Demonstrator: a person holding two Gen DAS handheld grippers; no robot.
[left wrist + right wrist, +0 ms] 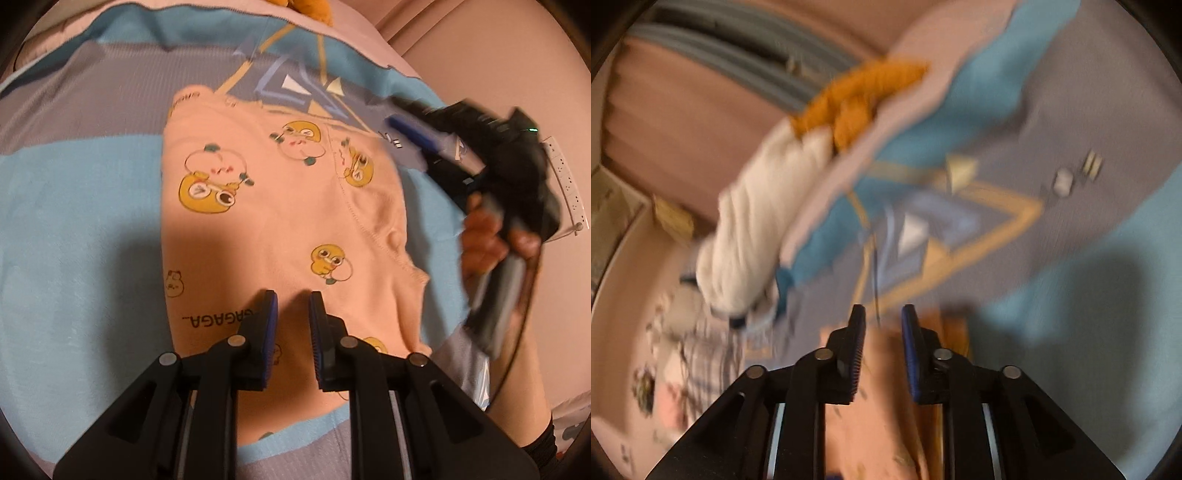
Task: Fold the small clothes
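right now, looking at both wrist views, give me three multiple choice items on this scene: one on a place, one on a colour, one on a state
1. Where does the pink garment lie?
A. on the blue and grey bedspread
B. on a wooden floor
C. inside a basket

2. What colour are the cartoon ducks printed on the garment?
A. green
B. yellow
C. red

3. How do the jaws of the left gripper stand?
A. shut on the garment
B. shut on a sock
C. apart, with nothing between them

Answers: 1 A, the left wrist view shows bedspread on all sides of the garment. 2 B, each duck print has a yellow body. 3 C, a clear gap shows between the two blue pads, above the cloth. The right gripper also shows a gap between its jaws.
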